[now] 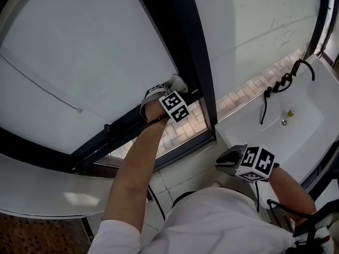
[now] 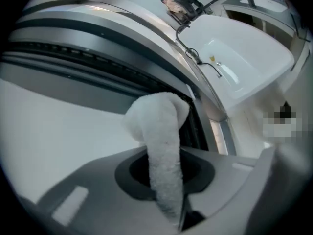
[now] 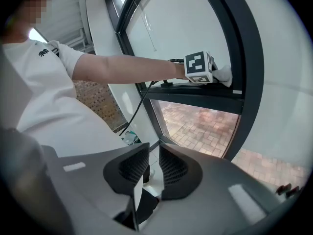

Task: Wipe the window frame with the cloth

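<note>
Cloth: we've got a white, fluffy terry cloth (image 2: 161,146), rolled into a thick strip with a bunched, rounded top end.
Cloth's place: it's pressed on the dark window frame (image 2: 98,38), on the lower rail right by the upright bar.
Cloth's axis: in the left gripper view it runs lengthwise straight out from the jaws, and its far end curls over to the left.
Left gripper (image 2: 164,180): its jaws are clamped on the cloth's lower end.
Writing: we see only black-and-white square markers on the left gripper's cube (image 3: 198,66). The small print on the person's white sleeve (image 3: 44,52) is too tiny to read.
Right gripper (image 3: 151,168): it hangs low and well apart from the frame, jaws nearly together with nothing between them.
Nearby: a white sink (image 1: 307,105) sits to the right.
</note>
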The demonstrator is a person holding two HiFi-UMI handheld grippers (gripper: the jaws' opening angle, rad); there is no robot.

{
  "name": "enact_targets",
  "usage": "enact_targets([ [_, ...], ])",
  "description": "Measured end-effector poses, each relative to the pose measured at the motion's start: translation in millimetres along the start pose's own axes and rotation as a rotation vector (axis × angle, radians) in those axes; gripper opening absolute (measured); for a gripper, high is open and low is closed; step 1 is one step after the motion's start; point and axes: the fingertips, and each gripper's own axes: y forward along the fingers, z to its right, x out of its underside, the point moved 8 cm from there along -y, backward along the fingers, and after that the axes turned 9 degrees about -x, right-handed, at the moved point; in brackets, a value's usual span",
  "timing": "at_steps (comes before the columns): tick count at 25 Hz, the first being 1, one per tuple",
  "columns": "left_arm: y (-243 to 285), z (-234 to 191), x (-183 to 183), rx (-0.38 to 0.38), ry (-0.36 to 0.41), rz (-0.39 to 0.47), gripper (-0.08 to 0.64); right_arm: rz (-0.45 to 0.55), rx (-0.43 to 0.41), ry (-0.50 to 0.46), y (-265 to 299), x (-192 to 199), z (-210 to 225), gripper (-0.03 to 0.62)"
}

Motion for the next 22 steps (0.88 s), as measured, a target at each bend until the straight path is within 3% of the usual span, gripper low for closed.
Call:
enact_targets([
  [12, -20, 13, -13, 0.108, 0.156, 0.045, 0.089, 0.01, -0.027, -0.009, 10, -3, 3, 0.066],
  [18, -54, 38, -18, 0.166, 0.22, 0.14, 0.089, 0.005, -0.055, -0.011, 19, -2, 2, 0.066],
  [22, -86, 65, -17, 0.2, 0.191, 0.228, 0.089, 0.012, -0.062, -0.008, 27, -3, 3, 0.066],
])
